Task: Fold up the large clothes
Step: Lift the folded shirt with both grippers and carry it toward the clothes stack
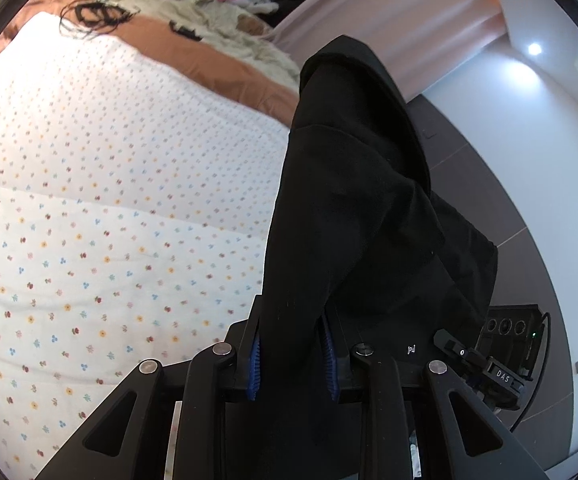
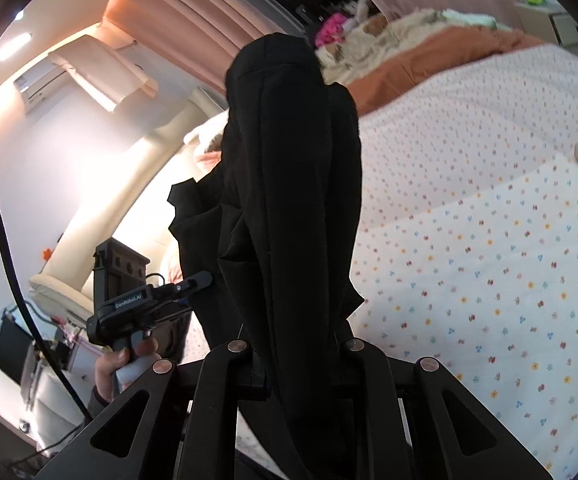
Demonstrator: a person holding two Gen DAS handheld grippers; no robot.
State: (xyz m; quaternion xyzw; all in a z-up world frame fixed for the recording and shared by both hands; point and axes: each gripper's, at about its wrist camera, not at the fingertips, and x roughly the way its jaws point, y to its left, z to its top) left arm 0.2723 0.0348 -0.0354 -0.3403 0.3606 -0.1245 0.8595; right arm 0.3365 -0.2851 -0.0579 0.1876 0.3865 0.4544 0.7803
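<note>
Your way ahead is blocked by the black garment (image 1: 353,208) hanging before both grippers. The flowered bedspread (image 1: 109,200) lies open beside it; at its far end, a cream blanket (image 1: 225,28) is heaped.

— What kind of place is this?

— A bedroom in a home. A bed with a white flower-print quilt (image 1: 101,184) fills most of the view, with an orange sheet (image 1: 193,52) and a cream fluffy blanket (image 1: 225,20) on it.

— Anything else?

— Pink curtains (image 2: 193,28) hang behind, and an air conditioner (image 2: 37,84) sits on the wall.
</note>
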